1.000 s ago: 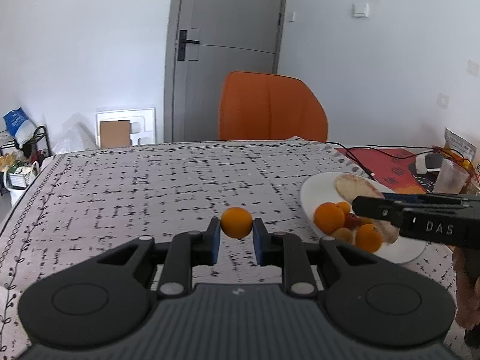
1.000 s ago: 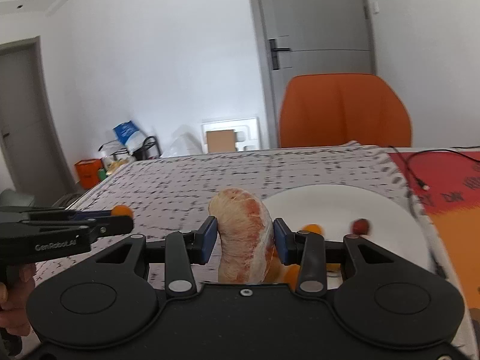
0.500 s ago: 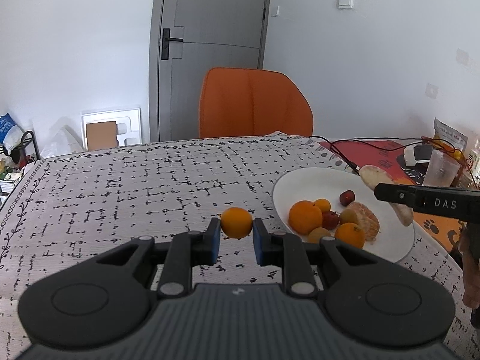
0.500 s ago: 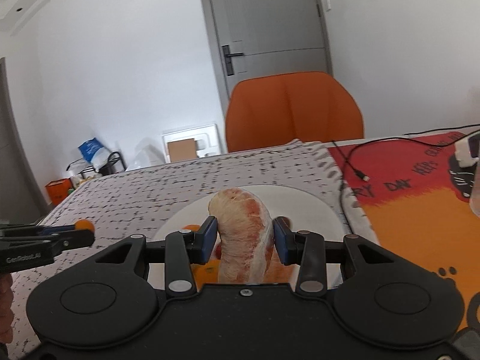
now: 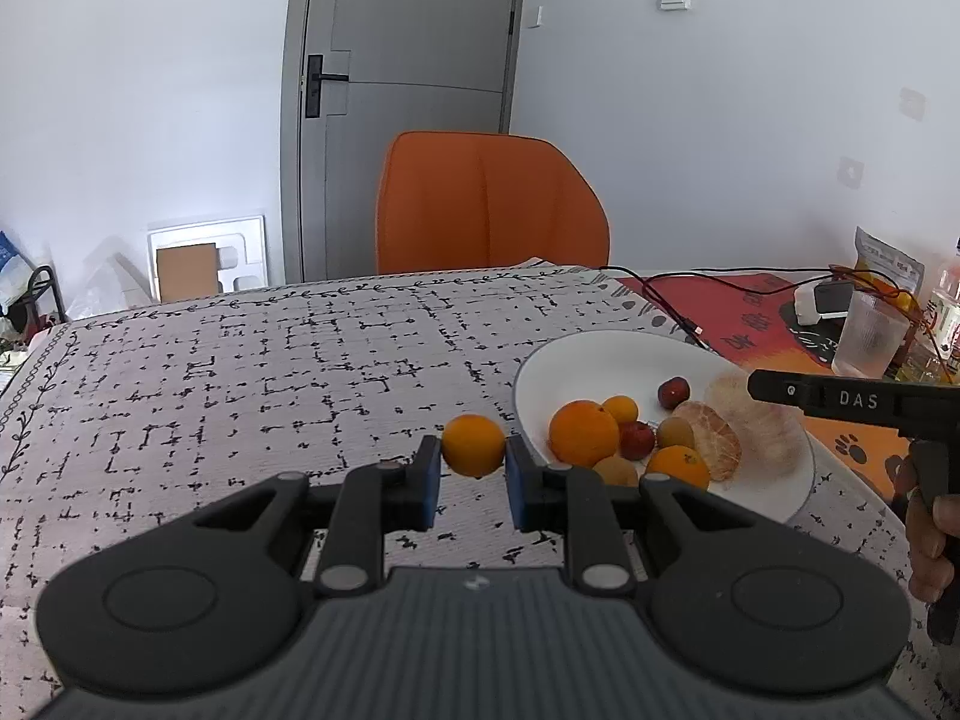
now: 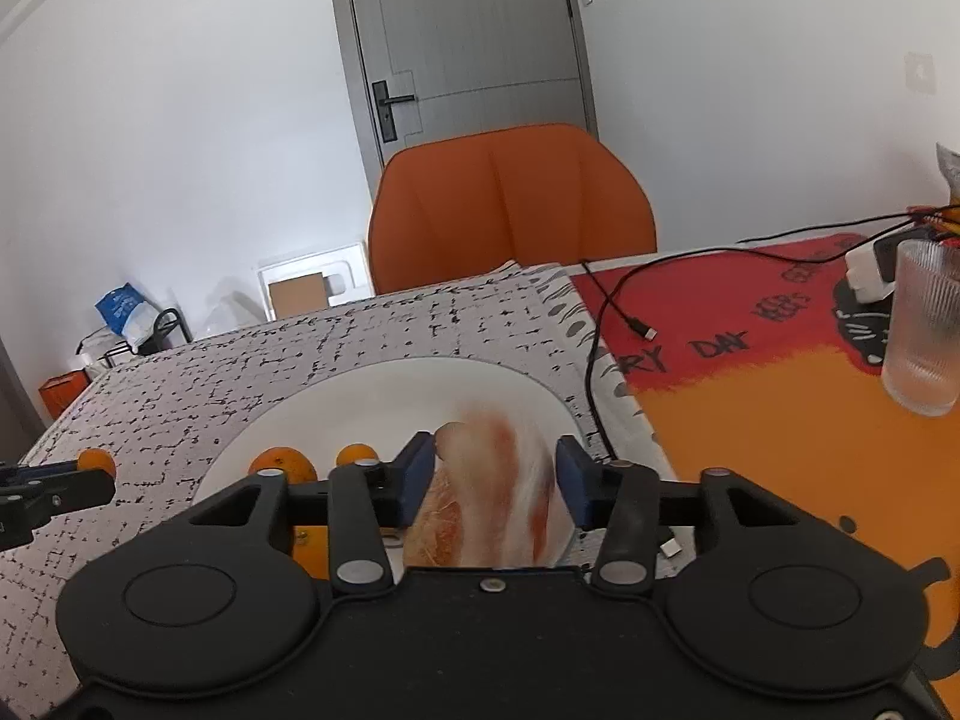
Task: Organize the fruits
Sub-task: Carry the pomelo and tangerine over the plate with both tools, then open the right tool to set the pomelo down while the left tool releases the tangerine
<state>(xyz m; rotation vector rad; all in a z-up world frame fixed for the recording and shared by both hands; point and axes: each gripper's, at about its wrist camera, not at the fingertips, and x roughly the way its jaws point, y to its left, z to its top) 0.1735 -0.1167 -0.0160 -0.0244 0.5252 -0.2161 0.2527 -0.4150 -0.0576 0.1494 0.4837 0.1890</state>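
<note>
Patterned cloth (image 5: pixel 252 372) covers the table in the left wrist view, and the left gripper (image 5: pixel 474 468) is clamped on a small orange (image 5: pixel 474 445). From it the white plate (image 5: pixel 606 360) lies at about two o'clock, just beside; this hand is the nearer one for adding the orange to the piled fruit

Behind the right wrist view stands an orange chair (image 6: pixel 510 204). The right gripper (image 6: pixel 492 480) hangs over the plate (image 6: pixel 372 396), its jaws opening, the peeled pomelo segment (image 6: pixel 498 498) between them, blurred, long axis running twelve to six; whether the pads (image 6: pixel 417 471) touch it I cannot tell
</note>
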